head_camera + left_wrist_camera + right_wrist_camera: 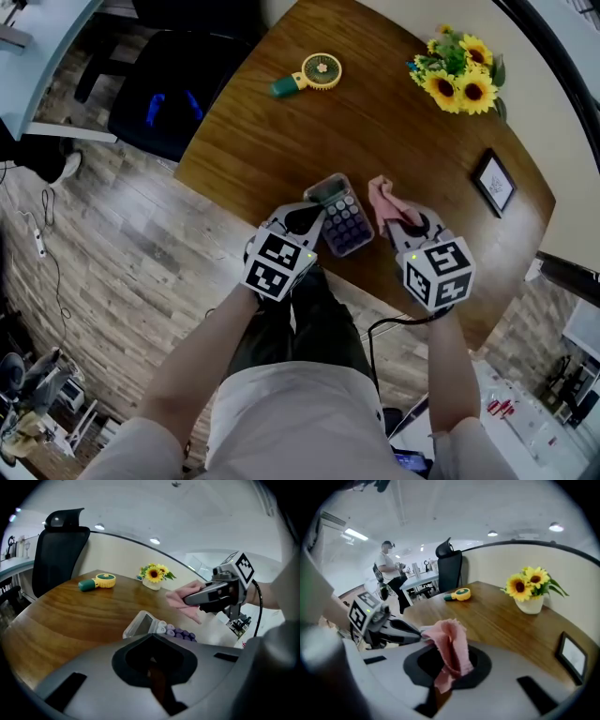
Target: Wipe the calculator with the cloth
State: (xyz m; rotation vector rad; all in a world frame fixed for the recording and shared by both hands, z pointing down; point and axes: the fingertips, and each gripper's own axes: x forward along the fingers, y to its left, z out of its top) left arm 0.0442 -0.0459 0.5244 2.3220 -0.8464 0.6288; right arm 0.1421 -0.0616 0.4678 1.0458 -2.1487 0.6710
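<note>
The calculator [339, 217], grey with purple keys and a clear cover, lies near the front edge of the wooden table [375, 122]. My left gripper [307, 219] is shut on its left edge. In the left gripper view the calculator [149, 626] shows just past the housing, with the jaws [151, 645] mostly hidden. My right gripper [401, 225] hovers just right of the calculator, shut on a pink cloth [381, 199]. The right gripper view shows the cloth [451, 644] bunched up out of the jaws [447, 670], near the left gripper [412, 631].
A yellow and green hand fan [311, 74] lies at the table's far side. A vase of sunflowers [461, 73] and a small picture frame [493, 182] stand at the right. A black chair [164, 94] is left of the table. A person [389, 571] stands far off.
</note>
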